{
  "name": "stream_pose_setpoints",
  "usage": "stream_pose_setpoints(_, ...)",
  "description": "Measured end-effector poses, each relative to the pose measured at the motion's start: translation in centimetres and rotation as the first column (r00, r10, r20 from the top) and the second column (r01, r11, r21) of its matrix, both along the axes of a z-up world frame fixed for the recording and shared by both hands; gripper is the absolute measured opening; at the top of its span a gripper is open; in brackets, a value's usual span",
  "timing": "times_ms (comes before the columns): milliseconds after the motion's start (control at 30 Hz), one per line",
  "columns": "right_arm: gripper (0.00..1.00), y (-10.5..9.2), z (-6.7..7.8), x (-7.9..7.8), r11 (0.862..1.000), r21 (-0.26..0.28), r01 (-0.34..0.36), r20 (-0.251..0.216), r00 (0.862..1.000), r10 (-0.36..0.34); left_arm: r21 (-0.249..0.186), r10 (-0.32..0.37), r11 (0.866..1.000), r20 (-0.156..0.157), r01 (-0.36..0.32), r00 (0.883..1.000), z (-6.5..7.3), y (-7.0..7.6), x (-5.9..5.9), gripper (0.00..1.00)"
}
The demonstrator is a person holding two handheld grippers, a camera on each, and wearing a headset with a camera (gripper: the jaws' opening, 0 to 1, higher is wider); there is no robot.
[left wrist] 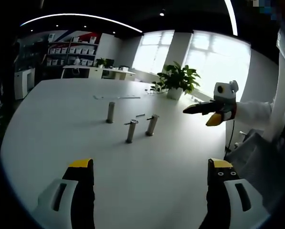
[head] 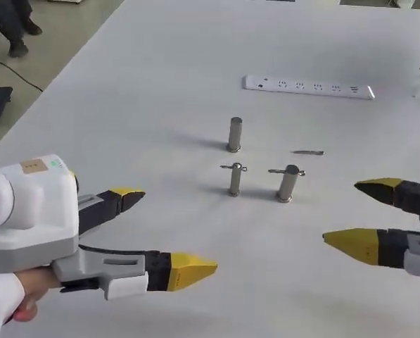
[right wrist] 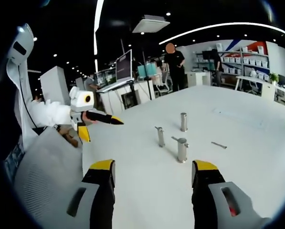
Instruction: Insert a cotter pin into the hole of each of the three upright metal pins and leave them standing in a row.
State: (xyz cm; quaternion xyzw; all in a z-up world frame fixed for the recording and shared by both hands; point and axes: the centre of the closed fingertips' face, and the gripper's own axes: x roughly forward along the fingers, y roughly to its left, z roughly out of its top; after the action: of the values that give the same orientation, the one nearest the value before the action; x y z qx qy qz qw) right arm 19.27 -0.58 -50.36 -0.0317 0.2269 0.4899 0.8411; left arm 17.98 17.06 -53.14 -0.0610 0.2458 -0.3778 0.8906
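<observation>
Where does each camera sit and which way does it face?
Head view: on the headset, looking down at the table, three metal pins, left gripper, right gripper; a hand shows.
Left gripper view: on the left gripper, facing the pins and windows; a sleeve shows.
Right gripper view: on the right gripper, facing the pins and shelves; the other sleeve shows.
Shared: both gripper views catch the other gripper.

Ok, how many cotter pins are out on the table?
3: a cotter pin through the front-left metal pin, another through the front-right metal pin, a loose cotter pin on the table beyond it.
</observation>
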Motion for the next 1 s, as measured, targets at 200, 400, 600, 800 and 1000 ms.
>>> stream_pose_setpoints(200,0.72,-0.6,0.1,-0.8,0.997,0.044,0.061,-0.032,0.998,-0.060,0.007,-0.001,1.000,-0.011,0.001,1.000,0.0,0.3,-0.3,0.99)
stream_pose_setpoints(400,0.85,-1.0,-0.4,-1.8,0.994,0.044,0.104,-0.070,0.992,-0.101,0.006,0.005,1.000,-0.025,-0.005,1.000,-0.1,0.6,-0.5,0.99)
stream_pose_setpoints(600,0.90,-1.1,-0.7,-2.2,0.991,0.052,0.123,-0.101,0.988,-0.118,-0.004,0.017,1.000,-0.030,-0.017,0.999,0.1,1.0,-0.4,0.99)
stream_pose_setpoints(800,0.94,-1.1,-0.9,-2.6,0.991,0.055,0.123,-0.119,0.986,-0.116,-0.013,0.000,1.000,-0.049,-0.001,0.999,0.2,1.2,-0.4,0.99)
stream_pose_setpoints(1000,0.98,-0.9,-1.4,-3.1,0.993,0.034,0.113,-0.138,0.985,-0.108,-0.035,-0.010,0.999,-0.055,0.008,0.998,0.4,0.8,-0.1,0.97)
